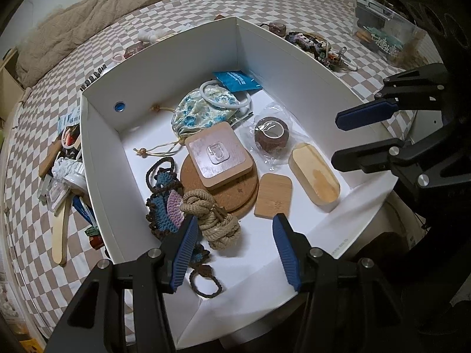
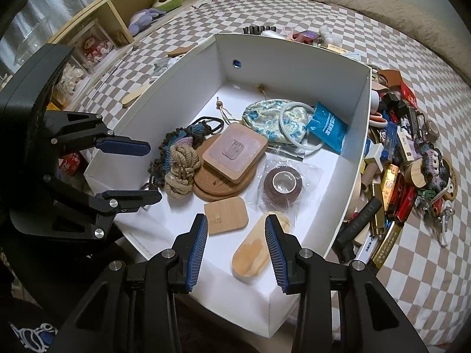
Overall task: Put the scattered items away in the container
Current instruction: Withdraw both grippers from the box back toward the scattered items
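Hovering released and empty over the white box point(image 1: 294, 56), both tools, left tool point(image 1: 232, 250) and right tool point(image 2: 235, 250), leave clutter point(image 2: 394, 158) on the bed point(image 1: 182, 8); several items already sit inside.

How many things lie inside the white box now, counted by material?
Wood or cork: 4 (square coaster, cork round, small bamboo piece, oval wooden piece)
Fabric or cord: 3 (floral pouch, crochet piece, rope knot)
Plastic-wrapped: 2 (brown tape roll, blue sachet)
Ring: 1 (white ring)
Total: 10
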The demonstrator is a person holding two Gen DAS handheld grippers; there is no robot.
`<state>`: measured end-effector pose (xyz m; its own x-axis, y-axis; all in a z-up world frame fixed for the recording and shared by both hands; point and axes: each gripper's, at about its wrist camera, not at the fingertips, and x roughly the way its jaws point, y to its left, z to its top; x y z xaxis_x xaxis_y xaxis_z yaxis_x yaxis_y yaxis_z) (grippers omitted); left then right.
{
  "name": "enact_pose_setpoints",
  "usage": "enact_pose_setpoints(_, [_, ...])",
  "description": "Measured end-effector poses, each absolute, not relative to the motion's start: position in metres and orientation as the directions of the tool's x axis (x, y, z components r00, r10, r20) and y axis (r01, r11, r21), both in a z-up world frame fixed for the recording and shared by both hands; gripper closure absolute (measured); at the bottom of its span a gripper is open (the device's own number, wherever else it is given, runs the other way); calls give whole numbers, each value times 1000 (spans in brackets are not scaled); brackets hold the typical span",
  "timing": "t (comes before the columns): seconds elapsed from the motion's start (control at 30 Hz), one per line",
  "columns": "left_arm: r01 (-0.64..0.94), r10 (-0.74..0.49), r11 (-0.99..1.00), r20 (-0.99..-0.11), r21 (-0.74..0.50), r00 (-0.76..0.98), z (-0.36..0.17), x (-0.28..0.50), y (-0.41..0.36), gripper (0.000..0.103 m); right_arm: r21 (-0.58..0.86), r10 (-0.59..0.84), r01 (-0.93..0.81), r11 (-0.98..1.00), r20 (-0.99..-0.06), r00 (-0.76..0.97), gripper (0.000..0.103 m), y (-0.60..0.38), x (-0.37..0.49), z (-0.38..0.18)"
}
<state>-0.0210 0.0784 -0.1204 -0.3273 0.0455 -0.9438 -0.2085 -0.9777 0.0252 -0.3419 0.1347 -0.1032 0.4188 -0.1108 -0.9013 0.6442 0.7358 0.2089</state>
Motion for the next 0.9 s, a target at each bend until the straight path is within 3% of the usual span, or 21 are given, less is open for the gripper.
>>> enact_pose_setpoints(0.53, [-189, 54, -982, -916, 24, -398, -99, -28, 80, 50, 217, -160, 661, 718, -873, 460, 62, 125, -350, -89])
enact_pose_setpoints(0.6, [-181, 50, -983, -908, 28, -415, -95, -31, 80, 48, 215, -175, 668, 713, -867, 466, 62, 122, -352, -86])
enact_pose_setpoints(0.67, [-168, 41, -985, -898, 37, -439, -90, -33, 79, 37, 209, -190, 675, 707, -864, 467, 62, 120, -354, -84])
enact_pose_setpoints(0.9, [-124, 17, -991, -859, 55, -511, -78, -40, 76, 36, 211, -247, 699, 683, -834, 494, 62, 111, -366, -74])
